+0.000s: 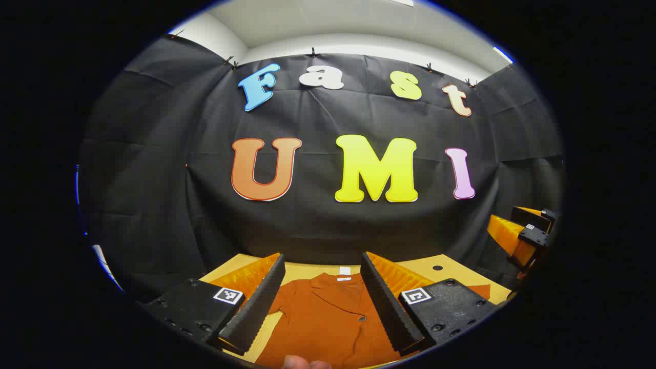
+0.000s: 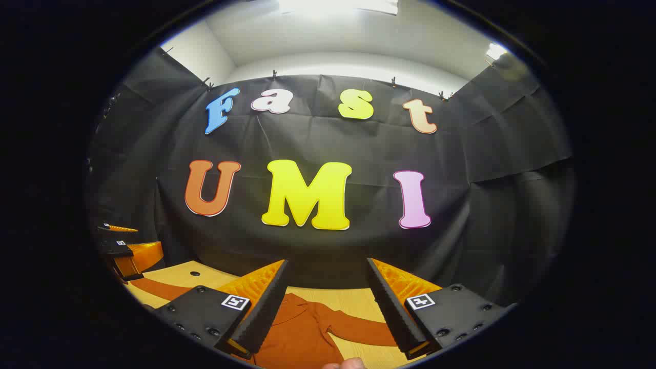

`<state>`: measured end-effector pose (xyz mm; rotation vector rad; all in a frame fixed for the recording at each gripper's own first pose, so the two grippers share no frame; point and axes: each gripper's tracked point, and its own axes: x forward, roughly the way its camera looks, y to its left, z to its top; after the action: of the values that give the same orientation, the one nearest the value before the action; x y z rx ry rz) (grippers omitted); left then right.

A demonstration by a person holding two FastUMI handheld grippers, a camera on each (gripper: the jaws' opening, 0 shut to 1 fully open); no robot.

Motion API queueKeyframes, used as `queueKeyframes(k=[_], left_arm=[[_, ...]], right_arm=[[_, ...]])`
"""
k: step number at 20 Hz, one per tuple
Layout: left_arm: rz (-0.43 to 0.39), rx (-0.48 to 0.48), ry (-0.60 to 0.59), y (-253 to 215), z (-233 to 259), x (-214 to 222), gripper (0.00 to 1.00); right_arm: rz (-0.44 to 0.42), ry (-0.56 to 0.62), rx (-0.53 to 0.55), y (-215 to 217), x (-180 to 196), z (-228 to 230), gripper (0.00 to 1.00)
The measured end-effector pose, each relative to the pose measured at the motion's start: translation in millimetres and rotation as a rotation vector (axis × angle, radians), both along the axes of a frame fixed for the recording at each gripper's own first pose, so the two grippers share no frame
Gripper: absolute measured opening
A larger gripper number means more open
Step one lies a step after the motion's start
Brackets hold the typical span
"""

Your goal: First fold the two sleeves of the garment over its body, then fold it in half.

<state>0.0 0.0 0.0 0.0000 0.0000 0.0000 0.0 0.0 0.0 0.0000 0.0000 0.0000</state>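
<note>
Above the worktop's near edge, both tongs are hovering level, aimed at the back wall. Left gripper (image 1: pixel 320 294) is sitting wide open, nothing between the fingers; its ribbed black pads (image 1: pixel 256 302) are flaring apart over orange backing, black mount blocks carrying square markers. Right gripper (image 2: pixel 328 302) is showing the same pose: jaws spread, empty, held off the cloth. A fingertip is peeking in at the bottom edge of each view. In the left gripper view the right gripper is showing again at the far right, tilted, off the worktop's right edge; in the right gripper view the left gripper is hanging off the left edge.

Garment (image 1: pixel 328 318) is lying flat on the worktop (image 1: pixel 451 269), collar toward the back edge, rust-orange fabric, matte, one dark button on the front, small white tag at the neck. In the right gripper view one sleeve (image 2: pixel 359 328) is stretching toward the right edge, the other (image 2: pixel 159 289) toward the left; both unfolded. Worktop is pale wood grain with small dark holes near the back corners.
</note>
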Motion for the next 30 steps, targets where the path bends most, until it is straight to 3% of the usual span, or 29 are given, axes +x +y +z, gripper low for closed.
queueKeyframes(k=[15,16,17,21,22,23,28,29,30], left_arm=[[-0.001,0.021,0.005,-14.6,0.0,6.0,0.96],[-0.002,0.022,0.005,-15.5,0.3,6.4,1.00],[-0.004,0.024,0.004,-17.1,0.0,6.2,0.96],[-0.004,0.035,0.009,-18.3,-2.7,4.9,0.96],[-0.002,0.041,0.011,-17.8,-3.6,4.3,1.00],[0.001,0.043,0.015,-16.8,-5.6,4.1,0.96],[0.029,0.013,0.030,-12.5,-10.2,-0.4,0.96],[0.029,0.011,0.031,-11.2,-9.8,0.9,1.00],[0.027,0.011,0.033,-10.8,-10.1,2.0,0.96]], right_arm=[[-0.001,0.016,0.006,-11.4,13.9,-8.1,0.95],[0.000,0.015,0.005,-11.7,14.0,-8.2,0.95],[0.002,0.014,0.004,-11.8,14.6,-7.7,0.95],[0.008,0.022,0.003,-10.3,14.3,-11.7,0.95],[0.010,0.025,0.004,-9.5,13.4,-12.8,0.95],[0.013,0.027,0.006,-7.8,12.4,-14.1,0.95],[0.036,0.046,0.010,3.7,8.2,-19.0,0.95],[0.036,0.046,0.004,4.4,8.0,-19.5,0.95],[0.038,0.044,0.001,4.8,7.1,-19.0,0.95]])
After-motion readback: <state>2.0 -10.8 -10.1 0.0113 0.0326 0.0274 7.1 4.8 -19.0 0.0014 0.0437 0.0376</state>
